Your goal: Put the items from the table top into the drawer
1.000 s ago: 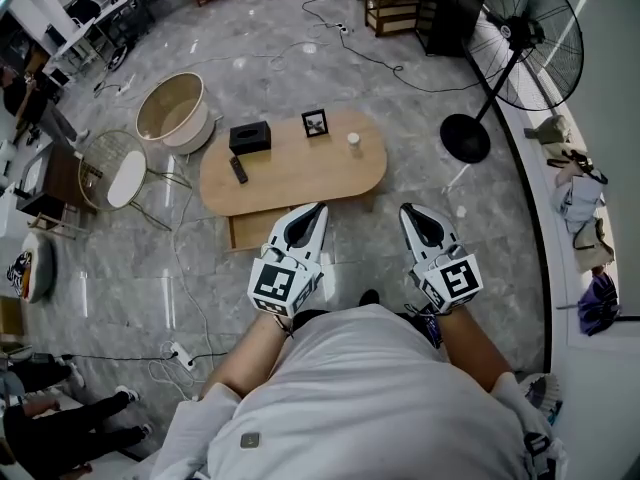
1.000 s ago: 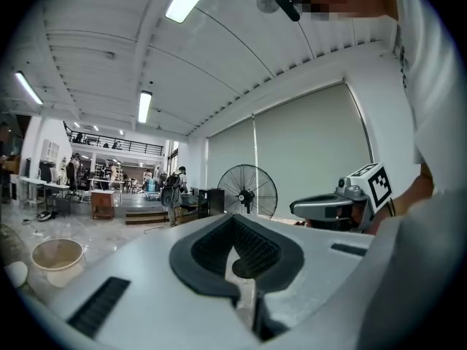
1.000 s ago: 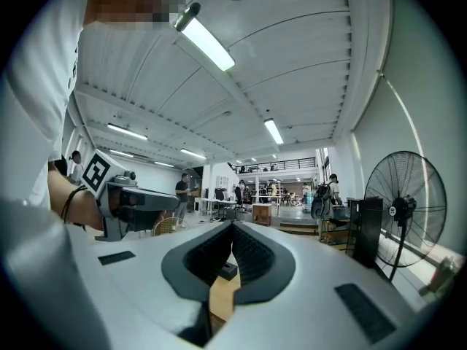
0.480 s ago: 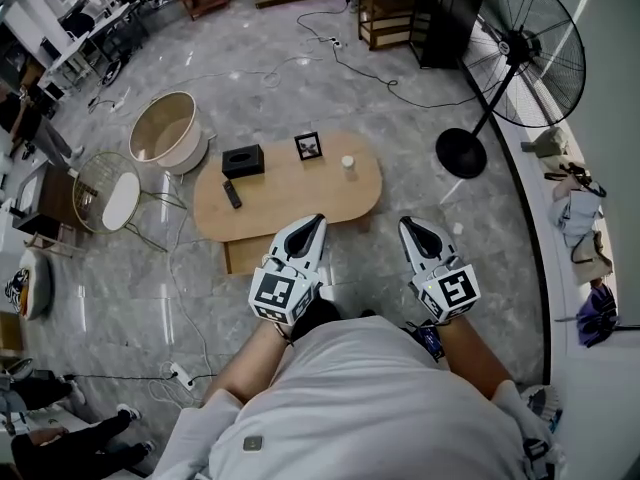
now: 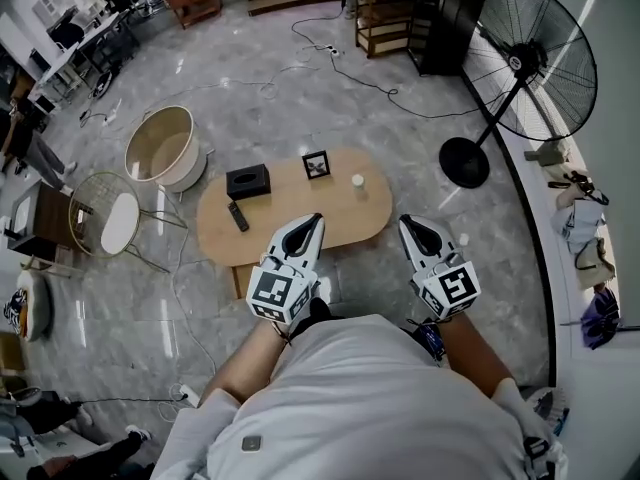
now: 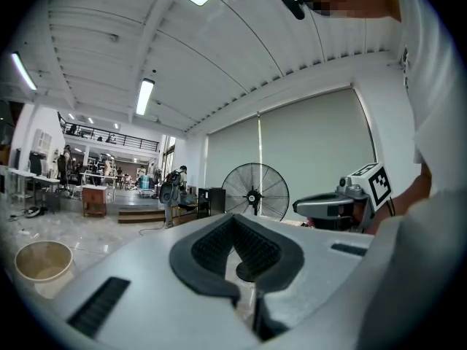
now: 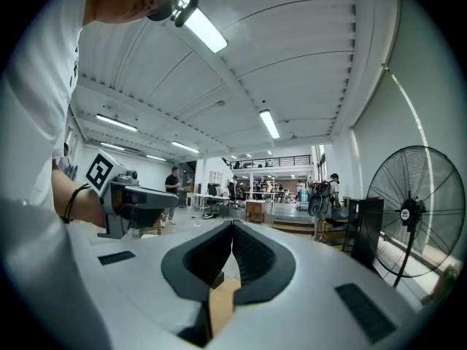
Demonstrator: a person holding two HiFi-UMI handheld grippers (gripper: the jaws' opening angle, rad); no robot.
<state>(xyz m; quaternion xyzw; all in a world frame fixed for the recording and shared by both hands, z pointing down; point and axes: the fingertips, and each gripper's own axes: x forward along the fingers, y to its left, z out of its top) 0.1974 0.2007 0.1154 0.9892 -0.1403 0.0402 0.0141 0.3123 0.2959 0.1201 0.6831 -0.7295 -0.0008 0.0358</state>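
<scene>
An oval wooden table (image 5: pixel 290 230) stands on the grey floor in the head view. On it are a black box (image 5: pixel 248 181), a dark remote (image 5: pixel 238 216), a small picture frame (image 5: pixel 317 164) and a white cup (image 5: pixel 357 181). A wooden drawer (image 5: pixel 242 280) sticks out below the table's near edge. My left gripper (image 5: pixel 316 219) (image 6: pixel 233 219) is shut and empty, its tip over the table's near edge. My right gripper (image 5: pixel 406 222) (image 7: pixel 232 224) is shut and empty, just off the table's right end. Both point level, away from the person.
A standing fan (image 5: pixel 535 48) with a round base (image 5: pixel 465 136) stands right of the table. A round beige tub (image 5: pixel 160 143) and a wire side table (image 5: pixel 105 216) are at the left. Cables lie across the floor (image 5: pixel 180 298). A dark cabinet (image 5: pixel 445 8) is at the back.
The person has walked forward, so the table has come closer to both grippers. Both grippers have stayed shut and kept side by side.
</scene>
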